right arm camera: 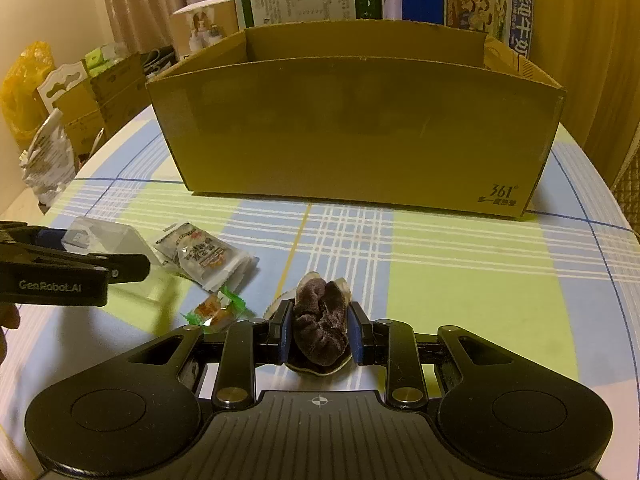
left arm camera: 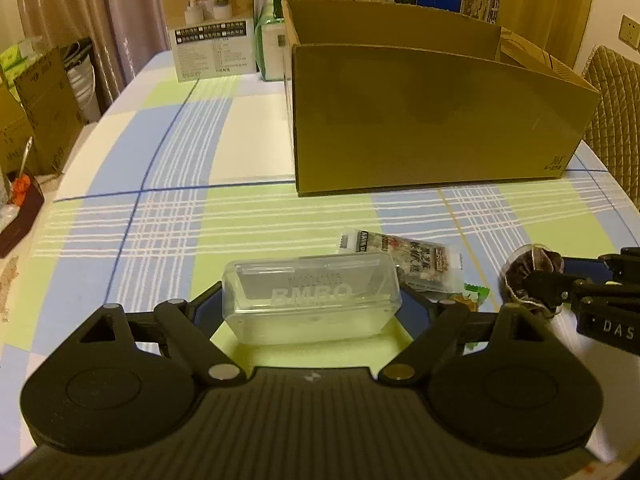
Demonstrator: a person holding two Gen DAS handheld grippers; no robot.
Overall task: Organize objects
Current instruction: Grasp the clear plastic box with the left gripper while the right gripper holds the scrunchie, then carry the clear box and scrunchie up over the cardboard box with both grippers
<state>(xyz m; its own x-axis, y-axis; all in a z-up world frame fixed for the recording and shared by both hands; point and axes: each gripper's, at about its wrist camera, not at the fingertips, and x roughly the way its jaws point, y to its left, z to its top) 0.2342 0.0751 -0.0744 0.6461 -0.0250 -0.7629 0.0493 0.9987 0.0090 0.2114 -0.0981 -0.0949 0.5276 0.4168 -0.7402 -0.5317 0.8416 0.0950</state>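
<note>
My left gripper [left arm camera: 312,300] is shut on a clear plastic case [left arm camera: 312,296] marked BMBO, held just above the checked tablecloth. My right gripper [right arm camera: 320,332] is shut on a dark brown scrunchie-like fabric piece [right arm camera: 320,320]; in the left wrist view it shows at the right edge as the same brown piece [left arm camera: 528,268]. A white snack packet [left arm camera: 416,256] lies just beyond the case, and a small green-edged candy wrapper [right arm camera: 218,308] lies beside it. The open cardboard box [right arm camera: 360,132] stands farther back on the table.
Printed cartons [left arm camera: 212,24] and a blue box [right arm camera: 472,4] stand behind the cardboard box. Boxes and bags [right arm camera: 48,152] crowd the floor to the left. A padded chair back [left arm camera: 616,112] sits at the right. The table edge curves on both sides.
</note>
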